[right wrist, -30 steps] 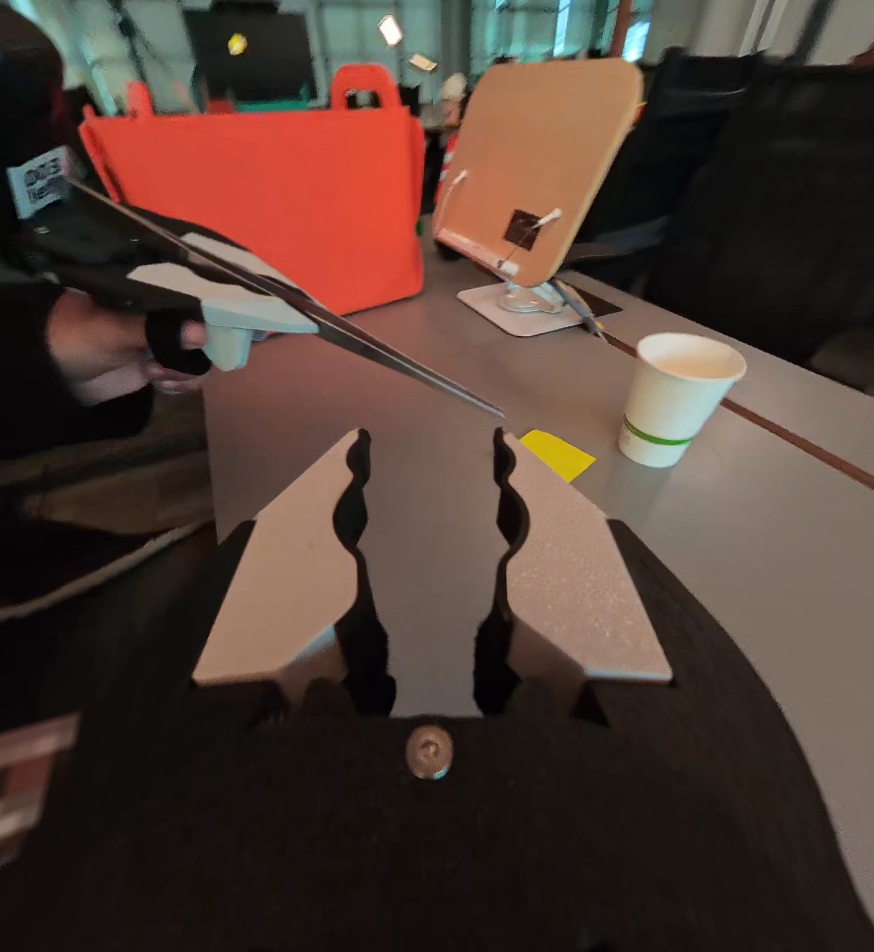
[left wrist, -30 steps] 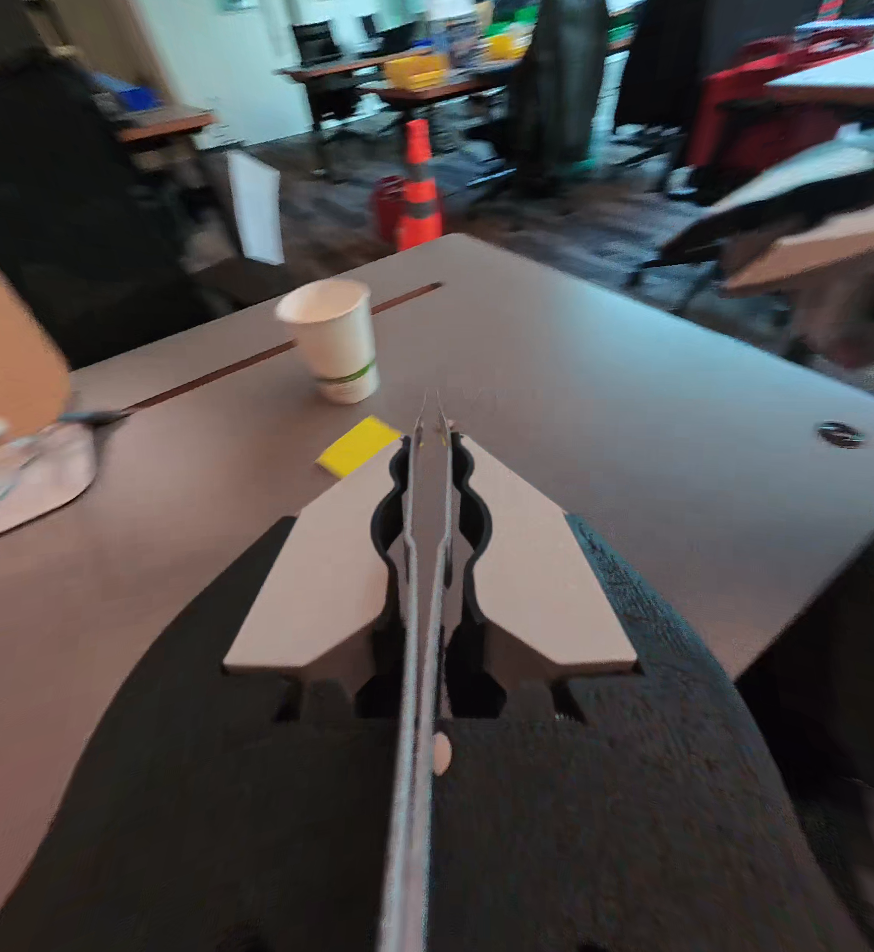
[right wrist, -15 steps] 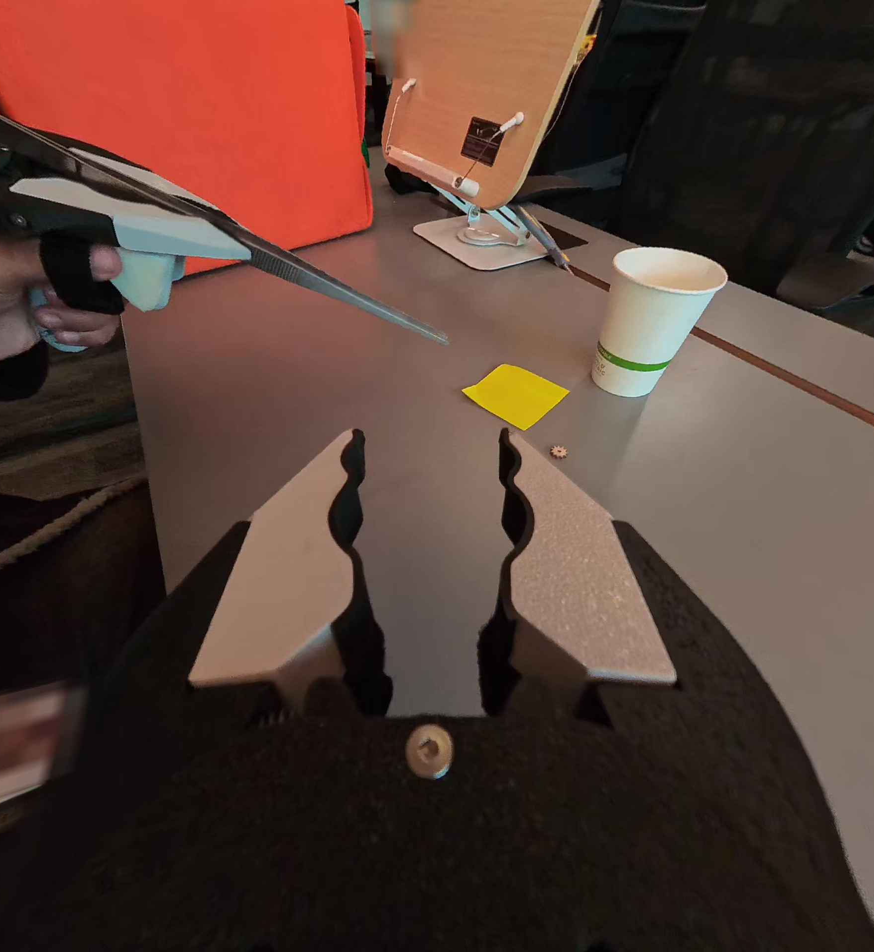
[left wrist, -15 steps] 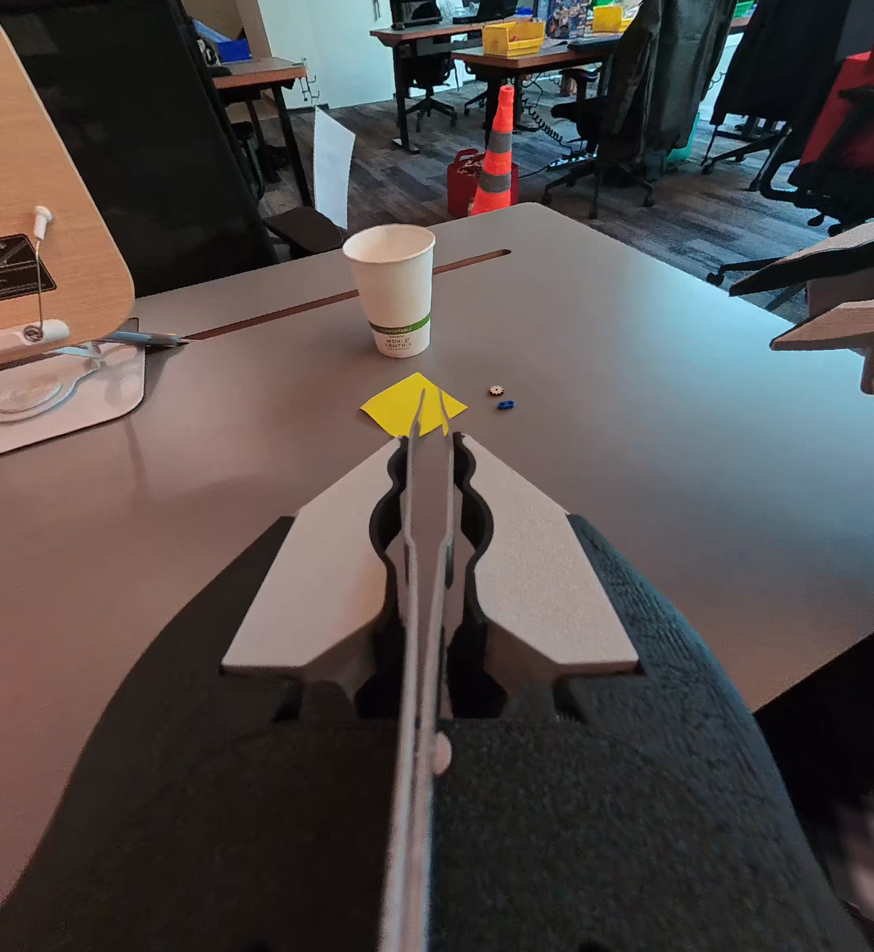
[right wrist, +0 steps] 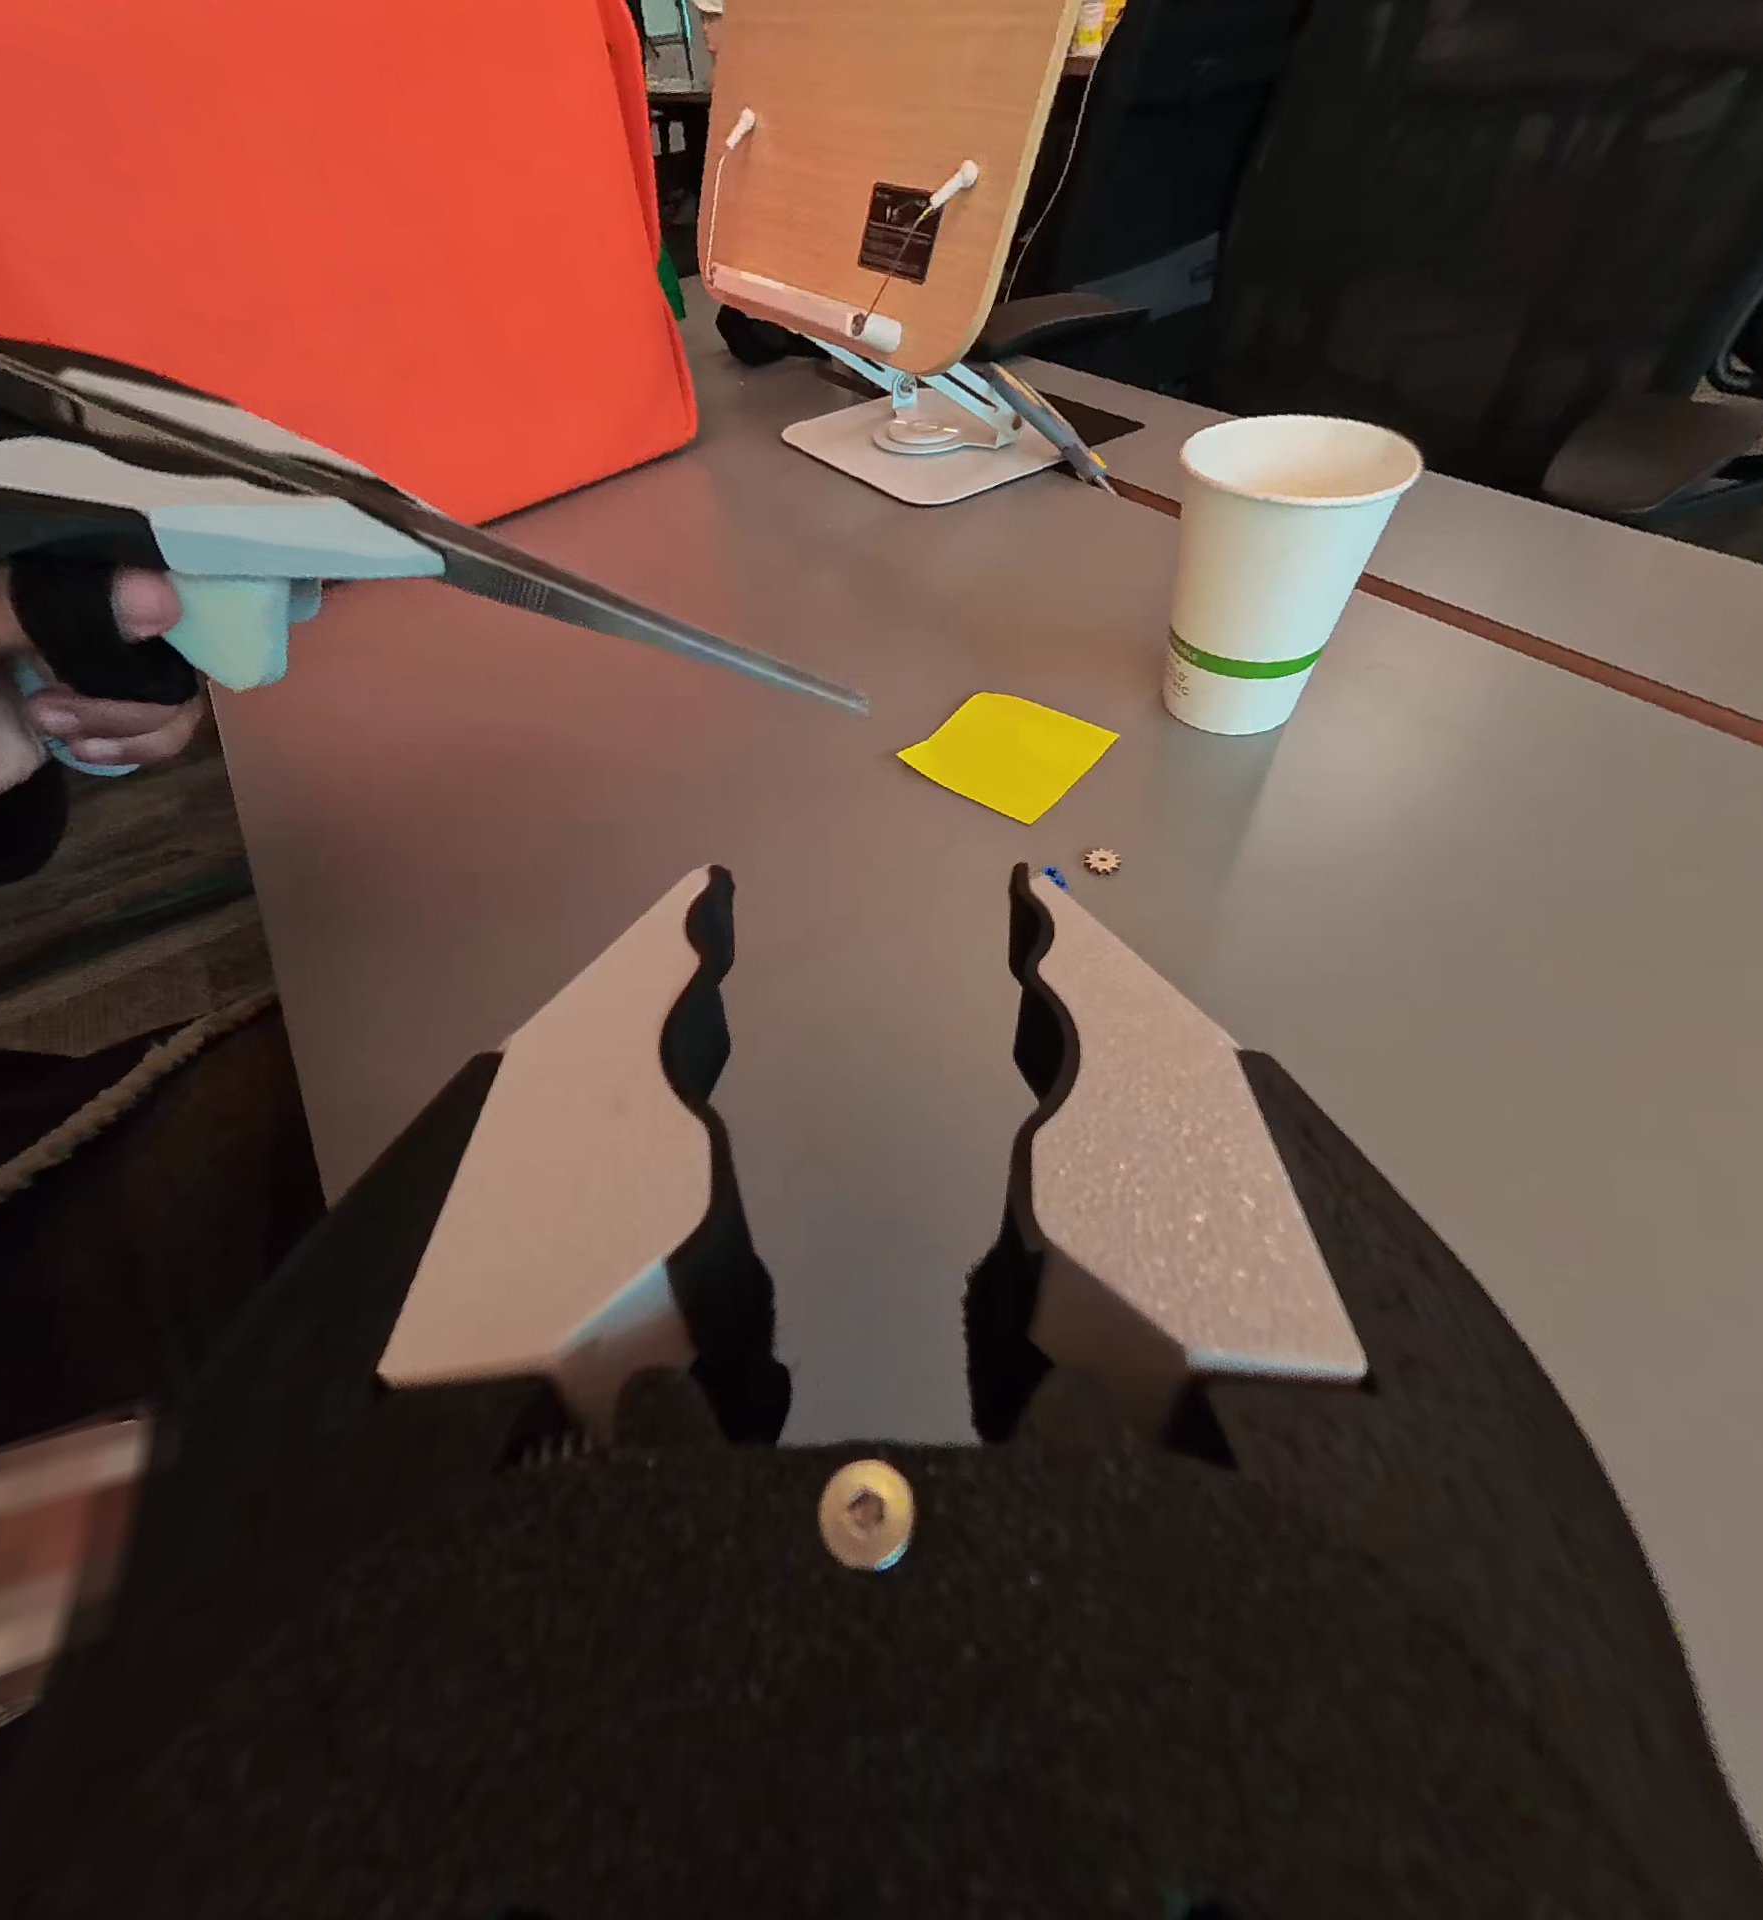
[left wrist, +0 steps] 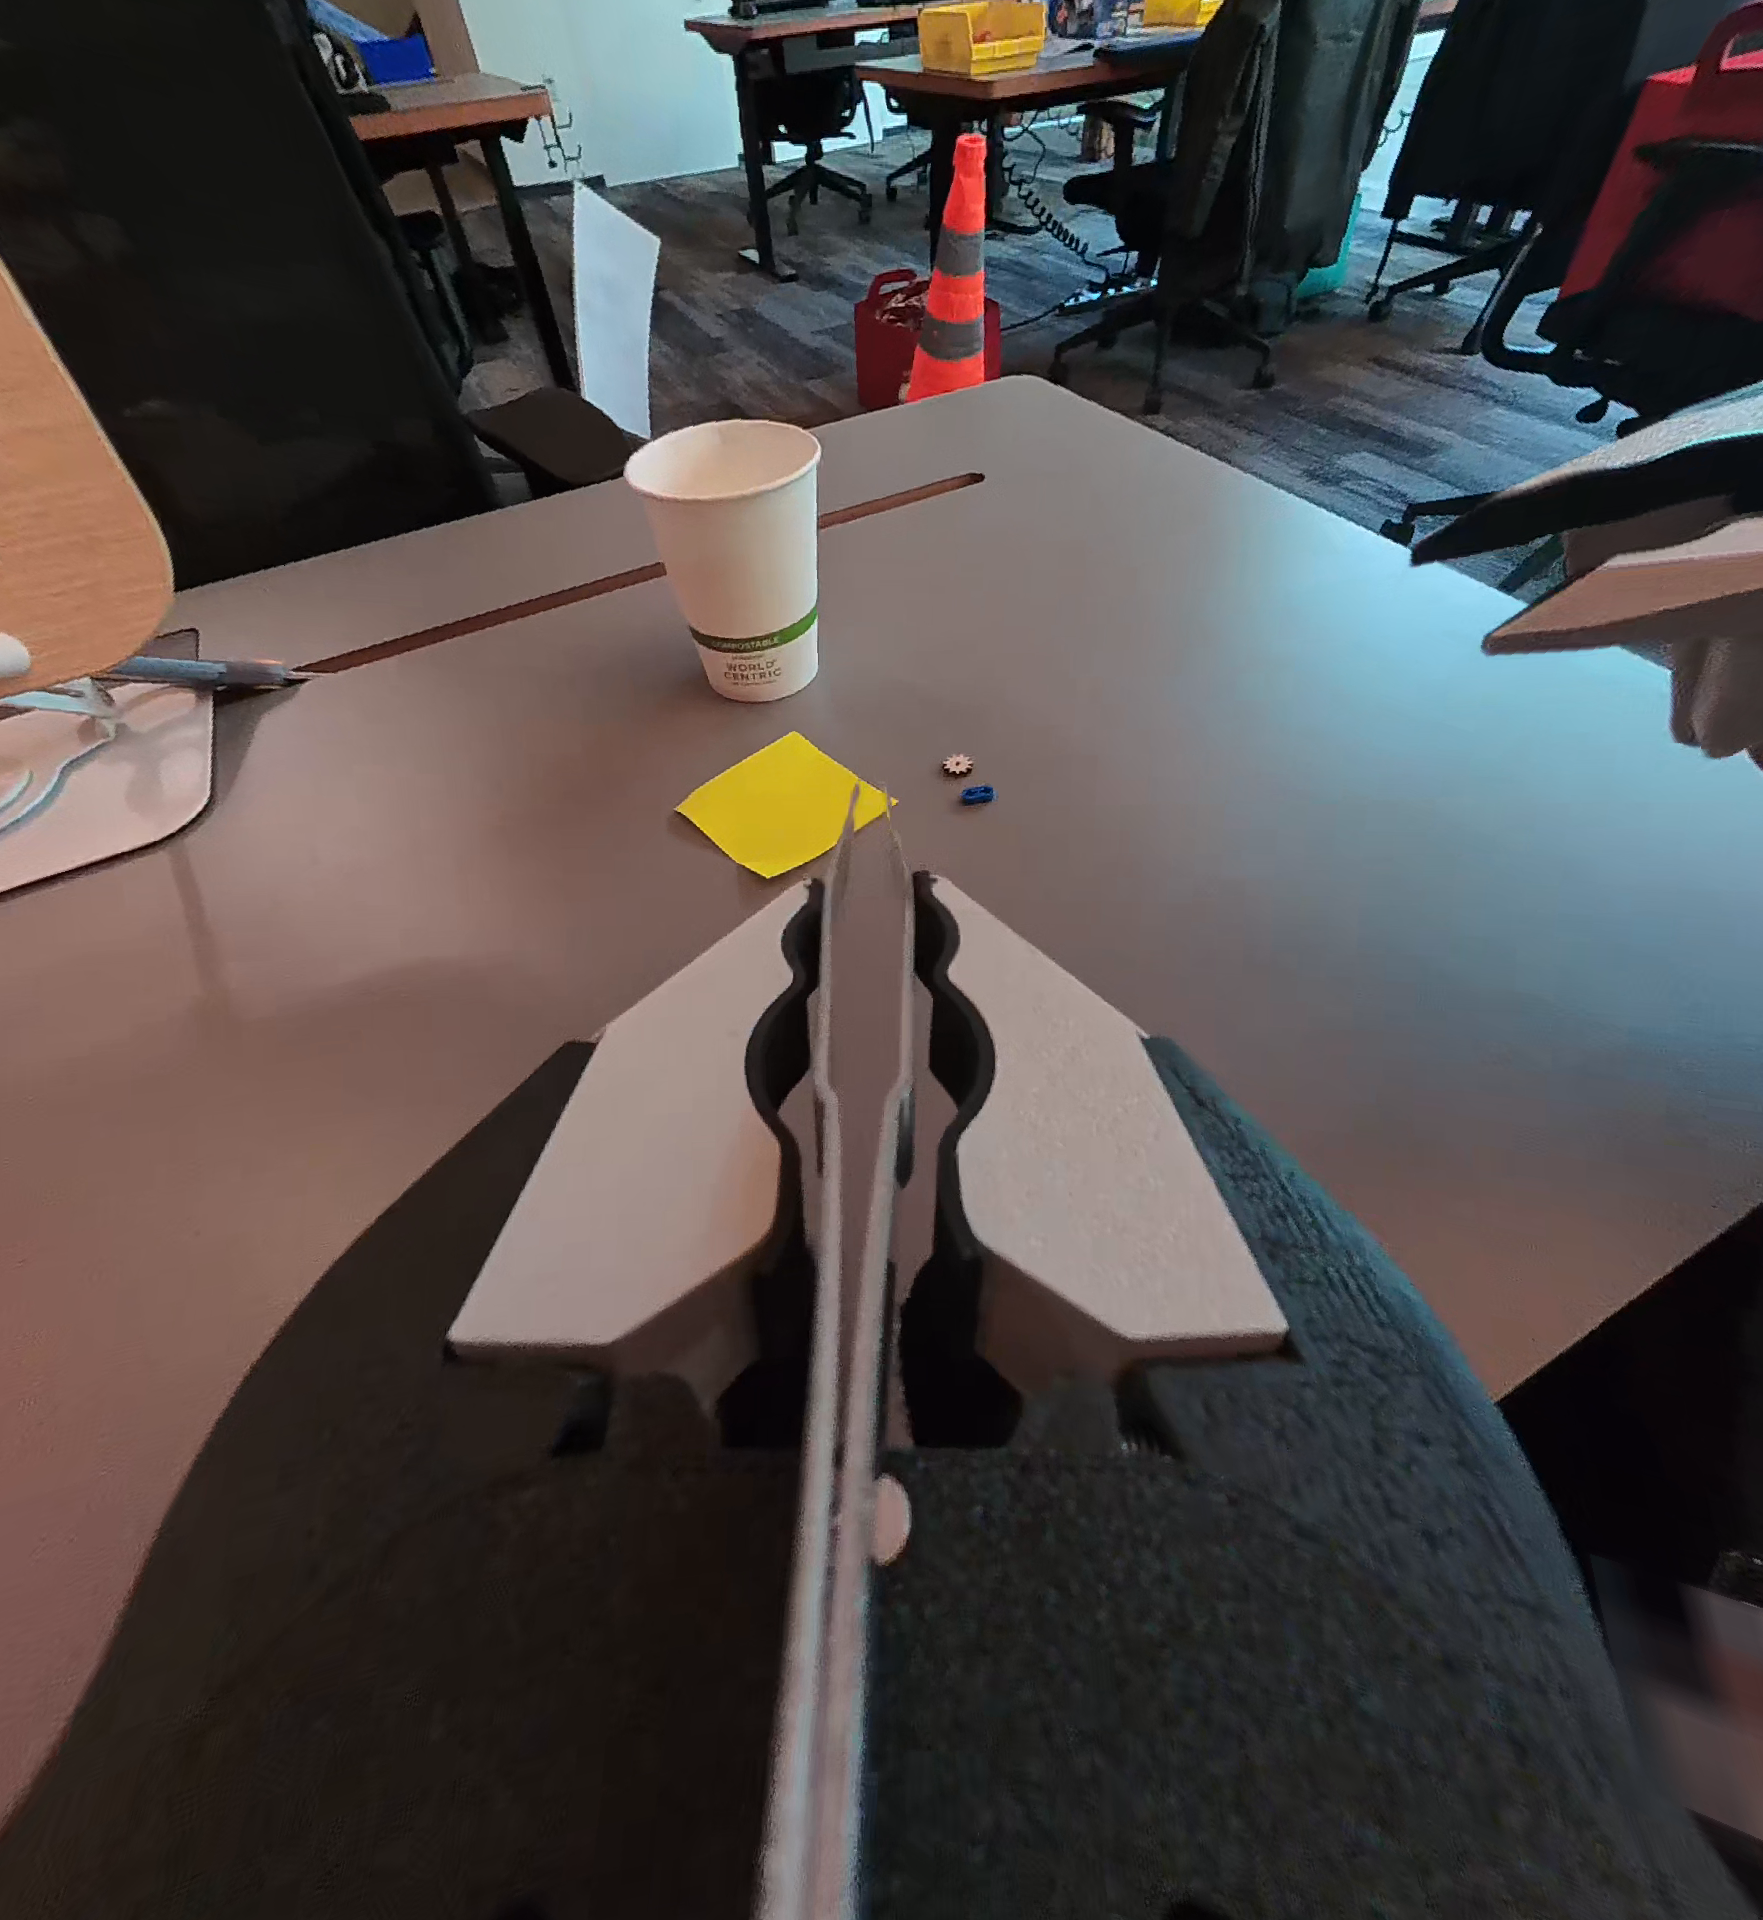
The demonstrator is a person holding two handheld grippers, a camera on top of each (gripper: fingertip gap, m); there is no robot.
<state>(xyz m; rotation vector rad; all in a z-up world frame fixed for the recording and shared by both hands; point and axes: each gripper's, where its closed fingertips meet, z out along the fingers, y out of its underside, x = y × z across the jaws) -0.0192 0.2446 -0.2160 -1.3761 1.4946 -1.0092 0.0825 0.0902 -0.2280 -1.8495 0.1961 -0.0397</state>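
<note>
Left gripper (left wrist: 861, 883) closed on one pair of metal tweezers (left wrist: 849, 1143), clamped between both fingers and projecting forward; tips held above the near edge of one yellow sticky note (left wrist: 781, 803), contact with the paper not determinable. Tweezer rear end cut off at the bottom edge of the left wrist view. In the right wrist view, same gripper (right wrist: 233, 540) at far left, gripped by a hand (right wrist: 15, 665) partly cut off by the frame edge, tweezers (right wrist: 648, 634) slanting down toward the note (right wrist: 1007, 756) with tips just short of it. Right gripper (right wrist: 866, 883) spread wide, nothing between the fingers, hovering above the grey table (right wrist: 1479, 1039); in the left wrist view only its front part (left wrist: 1687, 540) visible at the right edge. Two small parts just beside the note: one tan toothed gear (left wrist: 957, 766) and one blue piece (left wrist: 977, 796), the blue piece (right wrist: 1056, 879) largely hidden behind the right fingertip in the right wrist view. One white paper cup (left wrist: 737, 561) with green band upright behind the note, contents not visible. One wooden book stand (right wrist: 872, 177) on a white base, one pen (left wrist: 202, 672) beside it. One orange bag (right wrist: 316, 229), top cut off. One traffic cone (left wrist: 955, 275) on the floor beyond.
</note>
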